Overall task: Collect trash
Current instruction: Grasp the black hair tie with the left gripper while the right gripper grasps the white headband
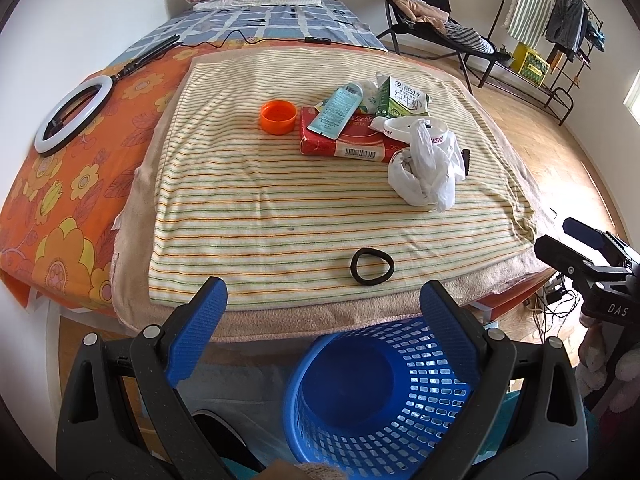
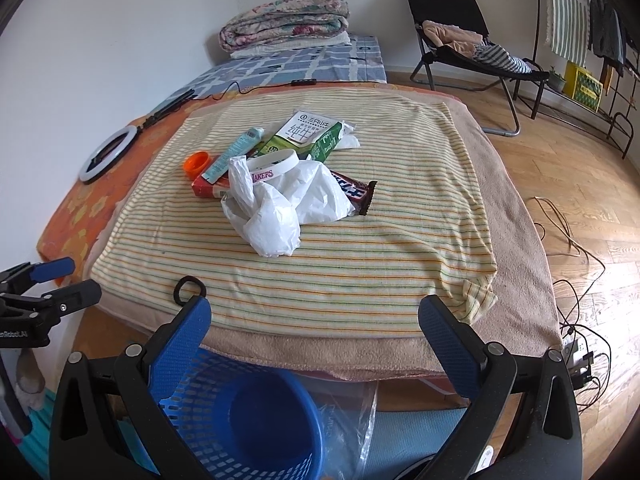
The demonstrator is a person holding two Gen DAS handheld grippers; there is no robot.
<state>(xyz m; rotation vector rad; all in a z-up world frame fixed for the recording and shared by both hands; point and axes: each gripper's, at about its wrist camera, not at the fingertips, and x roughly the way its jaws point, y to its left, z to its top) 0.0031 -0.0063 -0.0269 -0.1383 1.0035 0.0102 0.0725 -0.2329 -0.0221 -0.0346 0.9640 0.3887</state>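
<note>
Trash lies in a heap on the striped towel (image 1: 260, 208) (image 2: 380, 264): a crumpled white plastic bag (image 1: 428, 168) (image 2: 280, 208), a green milk carton (image 1: 402, 98) (image 2: 310, 136), a red box (image 1: 344, 138) (image 2: 208, 188), a teal sachet (image 1: 336, 110) (image 2: 234, 154), an orange cap (image 1: 278, 117) (image 2: 196, 164), a white wristband (image 2: 276, 166) and a candy bar wrapper (image 2: 356, 192). A blue mesh basket (image 1: 380, 396) (image 2: 240, 412) stands on the floor below the bed edge. My left gripper (image 1: 324, 328) and right gripper (image 2: 316, 344) both hang open and hold nothing, above the basket.
A black hair tie (image 1: 372, 266) (image 2: 190, 290) lies near the towel's front edge. A ring light (image 1: 74, 118) rests on the orange sheet at the left. Folded quilts (image 2: 284, 20) sit at the far end. A black chair (image 2: 472, 44) and cables (image 2: 576, 280) occupy the wooden floor.
</note>
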